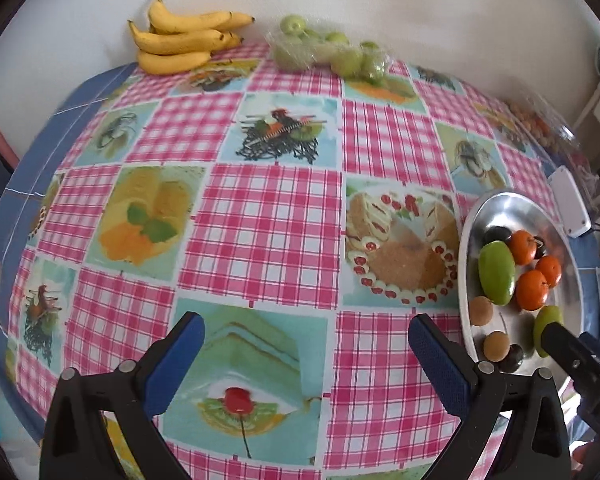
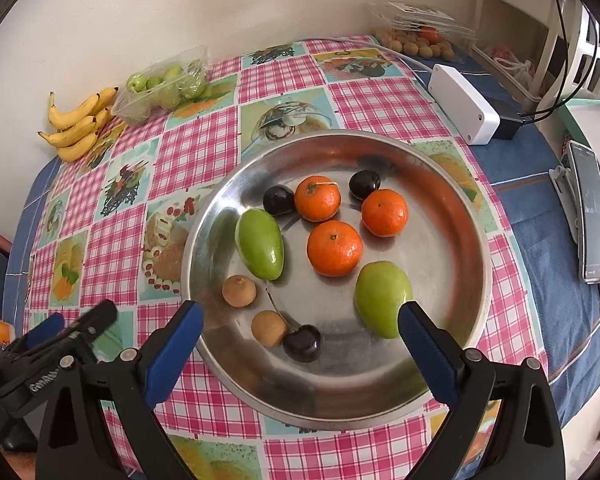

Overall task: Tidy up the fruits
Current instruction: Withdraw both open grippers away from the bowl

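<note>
Checkered tablecloth bears tray; both mangoes lie pointing toward bananas

A plain cream wall backs the table's pink checked cloth in soft daylight

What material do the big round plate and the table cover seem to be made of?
Plate: likely stainless steel or aluminium, with a shiny brushed finish that mirrors the fruit. Table cover: probably wipeable vinyl or oilcloth, smooth with printed pink checks and food pictures, though it may be printed cloth.
</note>
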The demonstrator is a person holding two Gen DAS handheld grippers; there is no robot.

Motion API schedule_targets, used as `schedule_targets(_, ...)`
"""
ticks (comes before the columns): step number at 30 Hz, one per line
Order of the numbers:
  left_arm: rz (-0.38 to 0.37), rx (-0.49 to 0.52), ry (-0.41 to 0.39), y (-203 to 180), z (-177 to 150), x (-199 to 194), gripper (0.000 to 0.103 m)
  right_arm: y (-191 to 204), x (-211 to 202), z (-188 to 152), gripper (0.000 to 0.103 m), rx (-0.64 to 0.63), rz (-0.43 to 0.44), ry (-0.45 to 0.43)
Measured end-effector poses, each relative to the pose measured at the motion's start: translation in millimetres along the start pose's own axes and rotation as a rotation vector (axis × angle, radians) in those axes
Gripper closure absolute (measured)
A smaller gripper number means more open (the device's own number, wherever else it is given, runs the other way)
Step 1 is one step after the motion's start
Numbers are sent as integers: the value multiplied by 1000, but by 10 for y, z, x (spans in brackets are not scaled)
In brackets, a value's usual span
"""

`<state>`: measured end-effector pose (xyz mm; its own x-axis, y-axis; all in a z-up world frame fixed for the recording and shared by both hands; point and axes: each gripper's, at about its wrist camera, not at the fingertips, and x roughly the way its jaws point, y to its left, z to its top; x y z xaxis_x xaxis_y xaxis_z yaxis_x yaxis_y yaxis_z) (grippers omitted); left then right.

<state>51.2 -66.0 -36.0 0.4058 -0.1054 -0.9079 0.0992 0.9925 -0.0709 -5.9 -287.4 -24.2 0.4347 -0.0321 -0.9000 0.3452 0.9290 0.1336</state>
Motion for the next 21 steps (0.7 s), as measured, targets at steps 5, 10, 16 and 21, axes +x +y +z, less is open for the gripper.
schedule_targets(5, -47, -39, -48, 107, -46, -185, 0, 21, -57, -82, 5, -1, 0, -5)
schedule_targets(10, -18, -40, -89, 159, -99, -341, 0, 61, -96, -205, 5, -14, 11, 6)
schedule_targets(16, 122, -4, -91, 195, -262, -423, 0, 87, -141, -384, 5, -19, 0, 0)
schedule_targets(21, 147, -18, -65, 257, -419, -471, 0, 72, -137, -525, 5, -28, -20, 12)
